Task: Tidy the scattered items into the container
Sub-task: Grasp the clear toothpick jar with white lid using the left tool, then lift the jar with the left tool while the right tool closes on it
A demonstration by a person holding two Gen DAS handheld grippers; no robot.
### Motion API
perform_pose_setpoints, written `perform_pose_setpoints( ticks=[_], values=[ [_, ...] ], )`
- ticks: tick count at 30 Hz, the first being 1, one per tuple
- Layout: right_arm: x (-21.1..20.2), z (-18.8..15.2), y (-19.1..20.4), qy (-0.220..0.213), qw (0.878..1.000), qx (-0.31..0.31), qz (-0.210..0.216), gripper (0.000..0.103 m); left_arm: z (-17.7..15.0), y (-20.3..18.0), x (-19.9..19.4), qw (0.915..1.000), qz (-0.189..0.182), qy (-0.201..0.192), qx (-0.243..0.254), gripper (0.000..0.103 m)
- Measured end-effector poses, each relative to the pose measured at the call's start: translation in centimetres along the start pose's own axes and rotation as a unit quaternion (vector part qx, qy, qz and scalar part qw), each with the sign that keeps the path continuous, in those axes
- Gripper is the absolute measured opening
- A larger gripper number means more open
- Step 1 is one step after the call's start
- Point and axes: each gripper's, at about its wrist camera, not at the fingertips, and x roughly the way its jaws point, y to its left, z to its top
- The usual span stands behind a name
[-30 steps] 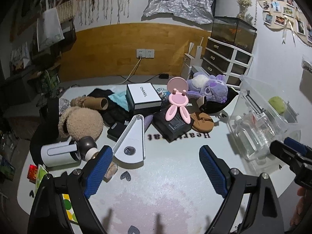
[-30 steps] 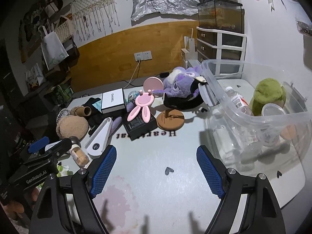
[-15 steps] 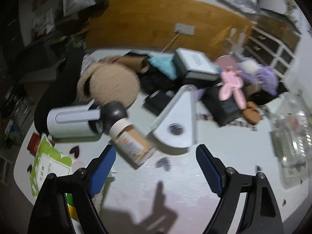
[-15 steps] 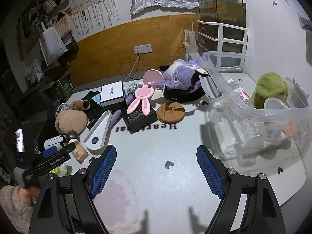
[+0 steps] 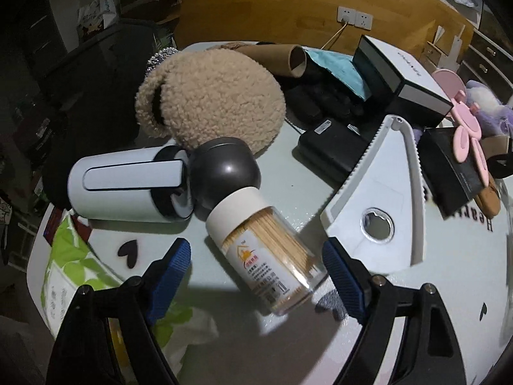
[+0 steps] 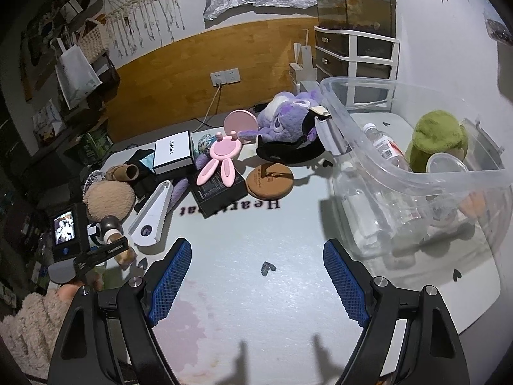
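A toothpick jar (image 5: pixel 269 256) with a white collar and a dark round cap lies on its side on the white table. My left gripper (image 5: pixel 256 264) hangs low over it, jaws open. The jar lies between the blue pads (image 5: pixel 171 272), and neither pad presses on it. In the right wrist view the left gripper (image 6: pixel 118 252) is at the far left, held by a hand in a fleecy sleeve. My right gripper (image 6: pixel 256 264) is open over bare table with nothing between its fingers. The clear plastic bin (image 6: pixel 400 166) to its right holds bottles, a green plush and a tub.
Beside the jar are a white cylinder device (image 5: pixel 128 186), a beige fleecy pouch (image 5: pixel 211 102) and a white triangular tool (image 5: pixel 378 211). Behind them lie a black-and-white box (image 5: pixel 407 86), a pink bunny stand (image 5: pixel 465 134) and a cardboard tube (image 5: pixel 279 57). A green-printed packet (image 5: pixel 70 256) overhangs the table's left edge.
The left gripper has dropped and tilted down toward the table's left side, and the toothpick jar now lies between its fingers. The right gripper has stayed put.
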Motion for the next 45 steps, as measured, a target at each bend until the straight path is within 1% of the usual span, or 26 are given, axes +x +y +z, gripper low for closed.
perform_pose_setpoints(
  ticks=[3, 4, 5, 6, 9, 11, 17, 21, 26, 28, 31, 34, 35, 37, 39, 40, 41, 43, 45],
  values=[
    [0.1, 0.1, -0.1, 0.002, 1.0, -0.001, 0.0, 0.084, 0.1, -0.4, 0.5, 1.0, 0.006, 0.005, 0.002, 0.084],
    [0.1, 0.1, -0.1, 0.003, 1.0, -0.001, 0.0, 0.084, 0.1, -0.6, 0.7, 0.9999, 0.008, 0.006, 0.003, 0.077],
    [0.2, 0.1, -0.1, 0.003, 1.0, -0.001, 0.0, 0.084, 0.1, -0.6, 0.8, 0.9999, -0.005, 0.009, 0.0, 0.063],
    [0.2, 0.1, -0.1, 0.003, 1.0, -0.001, 0.0, 0.084, 0.0, -0.6, 0.9, 0.9998, -0.008, 0.016, -0.003, 0.059],
    [0.3, 0.2, -0.4, 0.005, 1.0, 0.0, 0.001, 0.084, -0.6, -0.4, 0.8, 0.9996, -0.021, 0.019, 0.0, 0.056],
    [0.4, 0.3, -0.6, 0.007, 1.0, 0.002, 0.001, 0.084, -1.2, -0.3, 0.5, 0.9993, -0.031, 0.02, 0.006, 0.052],
    [0.8, 0.4, -0.6, 0.013, 1.0, 0.002, 0.006, 0.084, -3.5, -0.1, -0.7, 0.9973, -0.06, 0.015, 0.039, 0.051],
    [1.1, 0.5, -0.2, 0.017, 1.0, -0.007, 0.011, 0.084, -5.0, -0.5, -1.9, 0.9941, -0.083, 0.008, 0.069, 0.05],
    [1.3, 0.5, 0.1, 0.022, 0.999, -0.016, 0.017, 0.084, -7.4, -2.2, -3.8, 0.9834, -0.135, 0.009, 0.122, 0.05],
    [1.5, 0.4, 0.1, 0.025, 0.999, -0.015, 0.02, 0.084, -8.0, -3.7, -4.2, 0.9772, -0.155, 0.009, 0.145, 0.05],
    [1.9, 0.2, -0.3, 0.038, 0.999, -0.008, 0.026, 0.084, -9.3, -6.0, -5.2, 0.9648, -0.187, 0.005, 0.185, 0.05],
    [2.6, 0.1, -0.9, 0.056, 0.998, 0.004, 0.036, 0.084, -10.3, -8.1, -6.0, 0.9483, -0.22, 0.002, 0.228, 0.05],
    [3.3, 0.0, -1.3, 0.073, 0.996, 0.013, 0.047, 0.084, -10.4, -8.8, -6.0, 0.9431, -0.229, 0.0, 0.241, 0.05],
    [4.9, -0.4, -2.1, 0.113, 0.991, 0.035, 0.068, 0.084, -10.9, -10.2, -6.3, 0.9283, -0.246, -0.009, 0.279, 0.05],
    [7.1, -1.0, -3.2, 0.162, 0.979, 0.071, 0.097, 0.084, -11.5, -11.5, -6.7, 0.9109, -0.264, -0.019, 0.317, 0.05],
    [8.4, -1.5, -3.8, 0.189, 0.97, 0.101, 0.113, 0.084, -12.0, -12.0, -7.1, 0.9034, -0.271, -0.023, 0.332, 0.05],
    [10.0, -2.1, -4.6, 0.221, 0.957, 0.138, 0.131, 0.084, -12.4, -12.6, -7.4, 0.8951, -0.276, -0.029, 0.349, 0.05],
    [12.3, -3.2, -5.6, 0.264, 0.932, 0.196, 0.152, 0.084, -13.2, -13.8, -7.9, 0.8775, -0.285, -0.041, 0.383, 0.05],
    [14.5, -4.4, -6.4, 0.302, 0.904, 0.251, 0.171, 0.084, -13.8, -14.5, -8.2, 0.8643, -0.291, -0.052, 0.407, 0.05]
  ],
)
